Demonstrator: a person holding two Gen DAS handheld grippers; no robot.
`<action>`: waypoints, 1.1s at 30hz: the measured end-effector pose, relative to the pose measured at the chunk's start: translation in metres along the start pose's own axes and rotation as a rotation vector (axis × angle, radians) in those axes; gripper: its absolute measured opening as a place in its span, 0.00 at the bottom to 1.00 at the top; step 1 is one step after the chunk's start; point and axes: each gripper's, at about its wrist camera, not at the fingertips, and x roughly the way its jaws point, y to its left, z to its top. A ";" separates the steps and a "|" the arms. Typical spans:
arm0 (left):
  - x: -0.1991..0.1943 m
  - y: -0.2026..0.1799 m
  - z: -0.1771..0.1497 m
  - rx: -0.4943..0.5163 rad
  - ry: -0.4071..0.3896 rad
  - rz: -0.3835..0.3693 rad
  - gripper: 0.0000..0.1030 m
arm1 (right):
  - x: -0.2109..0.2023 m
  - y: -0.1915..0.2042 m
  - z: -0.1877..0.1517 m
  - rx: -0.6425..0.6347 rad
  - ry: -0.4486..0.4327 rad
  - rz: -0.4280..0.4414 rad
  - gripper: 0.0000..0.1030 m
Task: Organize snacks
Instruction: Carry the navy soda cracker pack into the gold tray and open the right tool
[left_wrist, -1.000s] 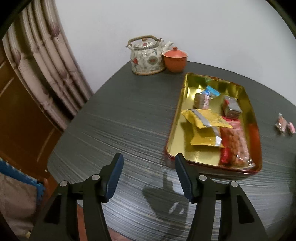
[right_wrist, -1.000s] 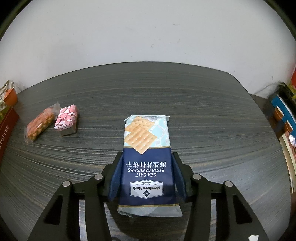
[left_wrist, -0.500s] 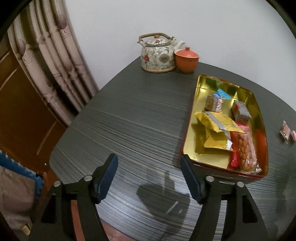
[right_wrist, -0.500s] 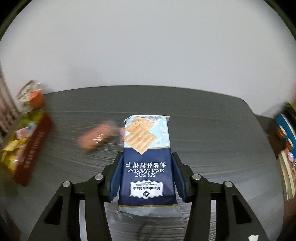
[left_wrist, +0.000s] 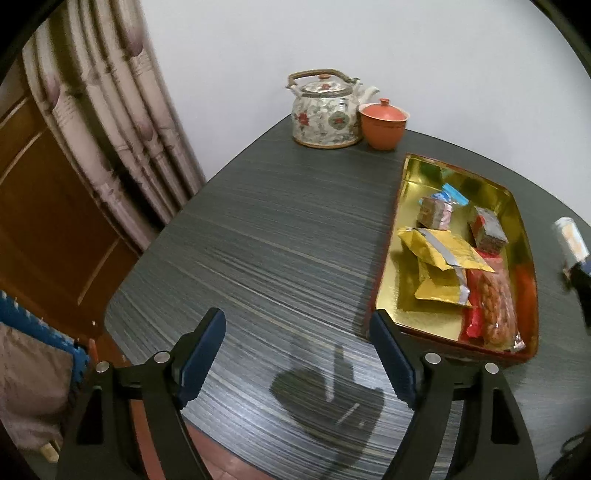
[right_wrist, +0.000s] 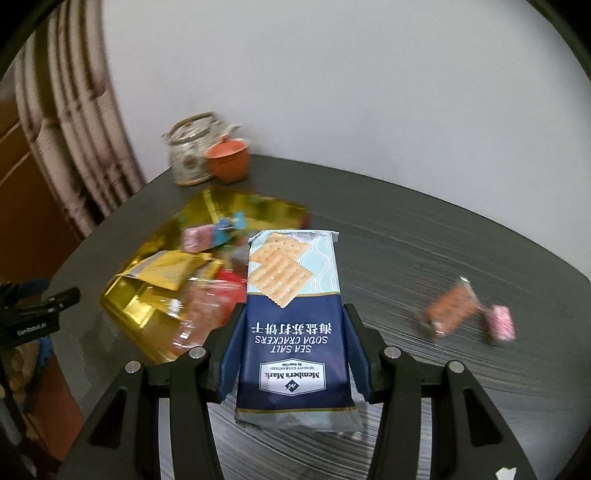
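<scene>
My right gripper (right_wrist: 293, 332) is shut on a blue and pale soda cracker pack (right_wrist: 293, 295), held in the air to the right of the gold tray (right_wrist: 147, 314). The same pack (left_wrist: 570, 242) shows blurred at the right edge of the left wrist view. The gold tray (left_wrist: 406, 184) holds yellow foil packets (left_wrist: 443, 251), a red peanut bag (left_wrist: 493, 306) and small wrapped sweets (left_wrist: 436, 212). My left gripper (left_wrist: 297, 345) hovers over the dark table near its front left corner; its jaws are opening with nothing between them. An orange snack bag (right_wrist: 450, 310) and a pink sweet (right_wrist: 502, 325) lie on the table at the right.
A flowered teapot (left_wrist: 325, 110) and an orange lidded cup (left_wrist: 384, 123) stand at the table's far edge by the white wall. A curtain (left_wrist: 110, 110) and a wooden door (left_wrist: 44, 206) are beyond the table's left edge.
My right gripper has swung left with the cracker pack, bringing the tray and teapot into its view. The left gripper's fingers have spread wider, and it has rolled slightly.
</scene>
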 end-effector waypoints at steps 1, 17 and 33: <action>0.001 0.002 0.000 -0.009 0.004 -0.001 0.78 | 0.005 0.010 0.002 -0.010 0.004 0.004 0.45; 0.007 0.012 0.002 -0.054 0.023 0.020 0.78 | 0.066 0.074 0.022 -0.093 0.090 -0.003 0.45; 0.011 0.011 0.001 -0.062 0.040 0.018 0.78 | 0.074 0.077 0.010 -0.116 0.120 -0.001 0.51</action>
